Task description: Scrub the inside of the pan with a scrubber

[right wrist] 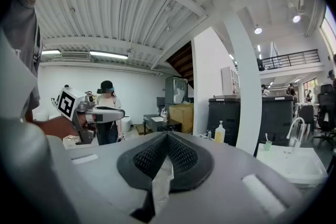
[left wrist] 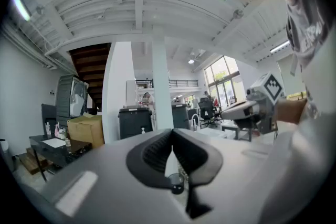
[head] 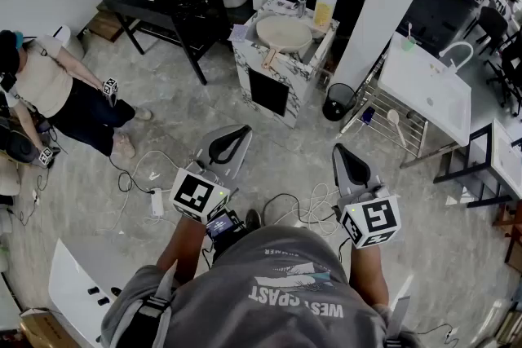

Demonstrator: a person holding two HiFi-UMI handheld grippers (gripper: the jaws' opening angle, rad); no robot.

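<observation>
A round beige pan [head: 284,33] with a pale handle lies on a small marble-patterned counter [head: 253,53], across the floor ahead of me. I cannot make out a scrubber in any view. My left gripper [head: 245,129] [left wrist: 172,132] is held level at waist height, far short of the counter; its pads meet at the tip with nothing between them. My right gripper [head: 338,147] [right wrist: 167,135] is beside it, tilted slightly down, and is likewise shut and empty. Each gripper view shows the other gripper off to the side, and the jaws hide the pan in both.
A soap bottle [head: 325,8] stands at the counter's back corner. To the right are a white sink [head: 428,85], a wire rack [head: 391,122] and a black bin [head: 336,102]. Cables [head: 302,212] trail on the floor. A black table [head: 175,0] and a person [head: 49,85] are at the left.
</observation>
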